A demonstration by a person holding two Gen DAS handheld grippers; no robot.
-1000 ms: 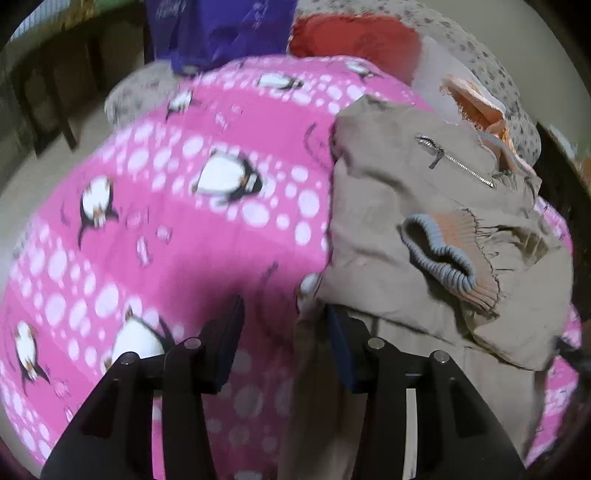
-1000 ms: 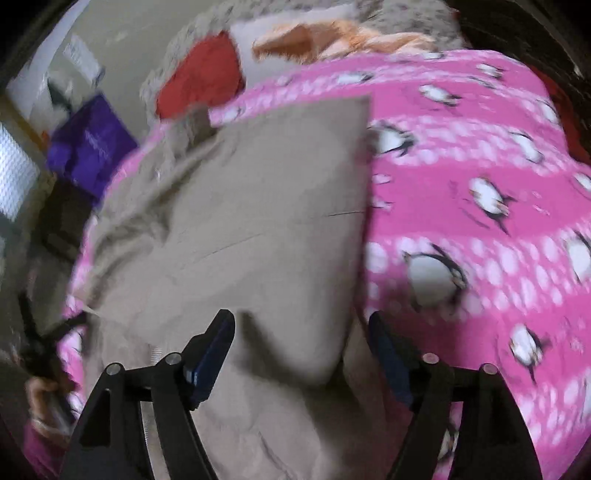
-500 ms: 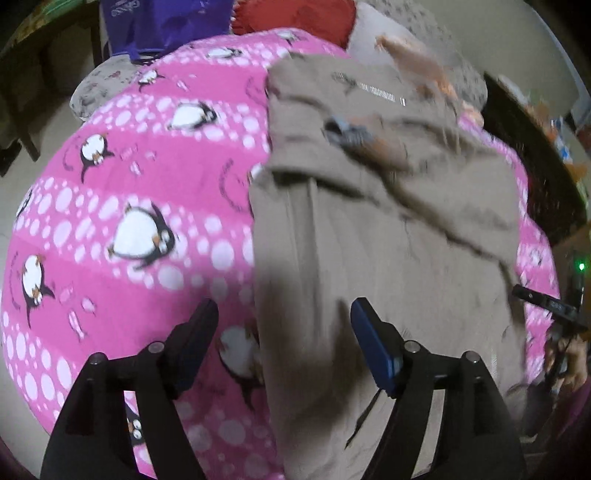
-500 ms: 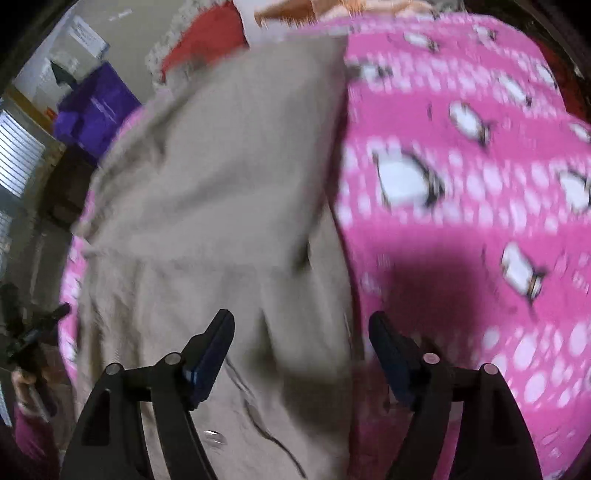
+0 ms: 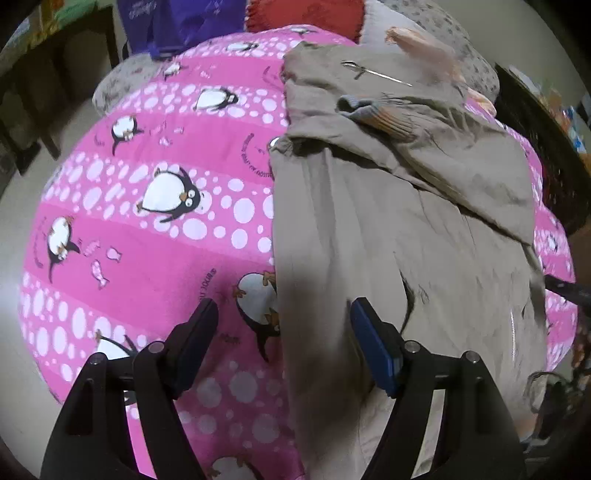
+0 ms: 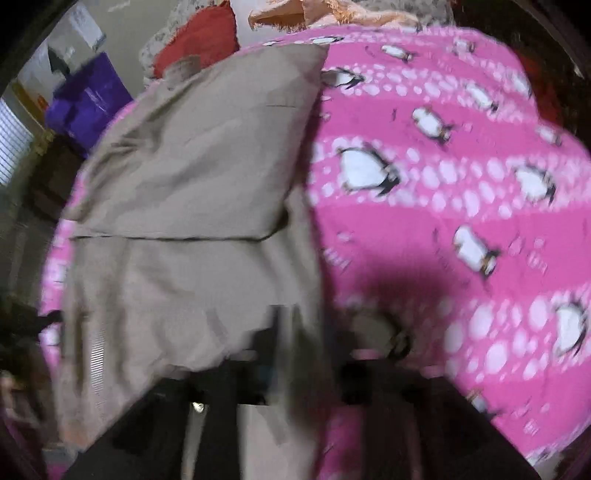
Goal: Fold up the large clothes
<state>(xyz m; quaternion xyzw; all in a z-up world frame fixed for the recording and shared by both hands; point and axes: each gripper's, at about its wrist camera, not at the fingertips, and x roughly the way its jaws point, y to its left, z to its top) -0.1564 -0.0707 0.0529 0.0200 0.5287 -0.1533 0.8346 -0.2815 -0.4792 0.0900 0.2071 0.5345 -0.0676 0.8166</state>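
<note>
A tan jacket lies on a pink penguin-print blanket, its sleeves folded over the chest, with a ribbed grey-orange cuff on top. My left gripper is open above the jacket's left edge near the hem, one finger over the blanket, one over the cloth. In the right wrist view the jacket fills the left half, its folded upper part lying across it. My right gripper is badly blurred at the jacket's right edge; the jaws look closer together, around cloth, but I cannot tell.
A red cushion and a purple bag sit beyond the blanket's far end. Orange cloth lies on a speckled pillow behind the jacket. Dark furniture stands at the right; bare floor is at the left.
Both grippers have drawn back towards the jacket's lower part. The left gripper's jaws opened wider. The right gripper's fingers, open before, now blur and appear nearer together at the jacket's edge.
</note>
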